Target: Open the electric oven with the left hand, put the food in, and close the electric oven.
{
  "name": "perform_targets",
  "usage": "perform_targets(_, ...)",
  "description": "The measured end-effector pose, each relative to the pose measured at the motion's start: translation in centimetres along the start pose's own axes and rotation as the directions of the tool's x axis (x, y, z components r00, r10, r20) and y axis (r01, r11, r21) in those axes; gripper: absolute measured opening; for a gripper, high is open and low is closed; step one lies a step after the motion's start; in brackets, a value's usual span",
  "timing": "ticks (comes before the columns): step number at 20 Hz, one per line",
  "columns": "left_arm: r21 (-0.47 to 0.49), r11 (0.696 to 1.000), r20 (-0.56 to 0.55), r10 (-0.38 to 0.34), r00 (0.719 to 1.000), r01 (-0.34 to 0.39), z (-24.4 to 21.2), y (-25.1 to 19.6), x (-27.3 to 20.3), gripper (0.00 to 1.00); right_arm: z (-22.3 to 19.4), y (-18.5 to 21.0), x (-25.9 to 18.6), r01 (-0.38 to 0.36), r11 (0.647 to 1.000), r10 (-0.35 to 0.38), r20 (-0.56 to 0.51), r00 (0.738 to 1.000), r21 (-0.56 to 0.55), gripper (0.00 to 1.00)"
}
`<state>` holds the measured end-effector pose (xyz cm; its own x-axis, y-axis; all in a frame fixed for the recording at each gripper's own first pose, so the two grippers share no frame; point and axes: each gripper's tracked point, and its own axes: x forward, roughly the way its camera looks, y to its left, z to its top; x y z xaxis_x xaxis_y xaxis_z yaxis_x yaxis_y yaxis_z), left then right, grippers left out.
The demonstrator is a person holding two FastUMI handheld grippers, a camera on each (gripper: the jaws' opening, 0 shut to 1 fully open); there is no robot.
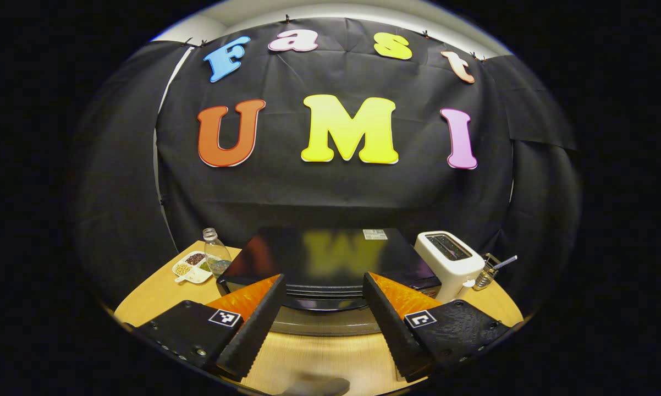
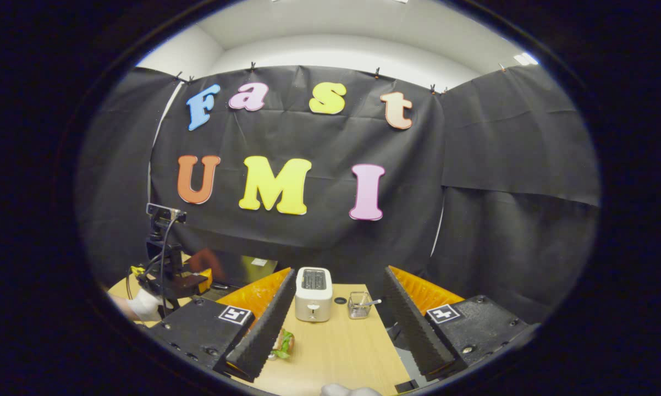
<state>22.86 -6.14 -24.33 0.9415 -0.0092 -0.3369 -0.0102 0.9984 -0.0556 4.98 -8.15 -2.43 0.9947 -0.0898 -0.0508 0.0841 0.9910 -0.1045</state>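
Left gripper (image 1: 322, 313) level, spread before oven (image 1: 330, 264)

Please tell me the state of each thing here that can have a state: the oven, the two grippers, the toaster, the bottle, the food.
Electric oven: door looks shut.
Left gripper: open, holding nothing, in front of the oven.
Right gripper: open, holding nothing.
Toaster: upright; slot contents cannot be told.
Bottle: upright.
Food: lying on the table, not gripped.
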Motion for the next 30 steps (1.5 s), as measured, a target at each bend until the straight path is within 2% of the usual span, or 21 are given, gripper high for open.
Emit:
perform_targets(3,0.019,1.0,-0.046,0.014,0.999,-0.013,-2.1,0.4,2.3,0.93,-1.2,-0.2,0.4,0.001,1.0,-0.001,-0.034,0.999,0.007,1.0)
perform_targets(5,0.001,1.0,-0.116,0.013,0.993,-0.013,-4.3,0.5,2.9,0.92,-1.8,-0.4,0.4,0.004,1.0,-0.004,-0.047,0.999,0.012,1.0)
perform_targets(6,0.028,0.999,-0.085,0.022,0.996,-0.02,-3.7,0.8,2.9,0.86,-2.0,-0.4,0.3,0.004,1.0,-0.003,-0.049,0.999,0.018,1.0)
perform_targets(7,0.037,0.999,-0.088,0.022,0.996,-0.018,-3.7,0.9,2.9,0.99,-2.1,-0.3,0.2,0.003,1.0,-0.001,-0.049,0.999,0.024,1.0)
perform_targets(9,0.031,0.999,-0.092,0.019,0.996,-0.016,-4.0,0.8,2.5,0.99,-2.2,-0.3,0.1,0.008,1.0,-0.007,-0.048,0.999,0.021,1.0)
perform_targets(20,0.047,0.999,-0.112,0.001,0.994,0.004,-7.1,0.8,-2.6,0.99,-3.3,1.5,-1.2,-0.02,0.998,0.024,-0.066,0.998,0.054,1.0)
perform_targets(21,0.045,0.999,-0.124,-0.001,0.992,0.007,-7.9,0.9,-3.1,0.99,-3.8,1.7,-1.3,-0.023,0.998,0.027,-0.075,0.997,0.056,0.95)
perform_targets(22,0.036,0.999,-0.152,-0.007,0.988,0.013,-8.9,0.8,-3.7,0.99,-4.0,1.8,-1.5,-0.02,0.998,0.025,-0.081,0.996,0.06,0.95)
perform_targets(23,0.039,0.999,-0.144,-0.013,0.99,0.019,-9.4,0.8,-4.1,0.99,-4.3,1.9,-1.8,-0.023,0.998,0.028,-0.089,0.996,0.065,1.0)
perform_targets(24,0.042,0.999,-0.164,-0.017,0.986,0.024,-10.3,0.7,-4.7,0.98,-4.4,2.2,-2.0,-0.028,0.997,0.034,-0.089,0.995,0.069,1.0)
perform_targets(25,0.041,0.999,-0.164,-0.021,0.986,0.028,-10.7,0.8,-5.2,0.98,-4.6,2.1,-2.2,-0.026,0.997,0.032,-0.092,0.995,0.069,0.96)
perform_targets(26,0.037,0.999,-0.179,-0.023,0.984,0.03,-11.6,0.6,-5.6,0.98,-4.7,2.1,-2.3,-0.026,0.998,0.032,-0.093,0.995,0.066,1.0)
perform_targets(27,0.034,0.999,-0.184,-0.025,0.983,0.032,-12.0,0.7,-6.0,0.98,-4.9,2.1,-2.4,-0.023,0.998,0.029,-0.096,0.995,0.064,1.0)
perform_targets(28,0.033,0.999,-0.196,-0.026,0.98,0.033,-12.6,0.7,-6.3,0.99,-5.0,2.3,-2.4,-0.024,0.998,0.031,-0.1,0.995,0.066,0.95)
perform_targets(29,0.034,0.999,-0.203,-0.029,0.979,0.036,-13.2,0.6,-6.6,0.98,-5.3,2.4,-2.5,-0.026,0.997,0.033,-0.106,0.994,0.069,1.0)
perform_targets(30,0.036,0.999,-0.214,-0.031,0.976,0.039,-13.6,0.5,-6.9,0.99,-5.4,2.6,-2.7,-0.028,0.997,0.035,-0.111,0.993,0.069,1.0)
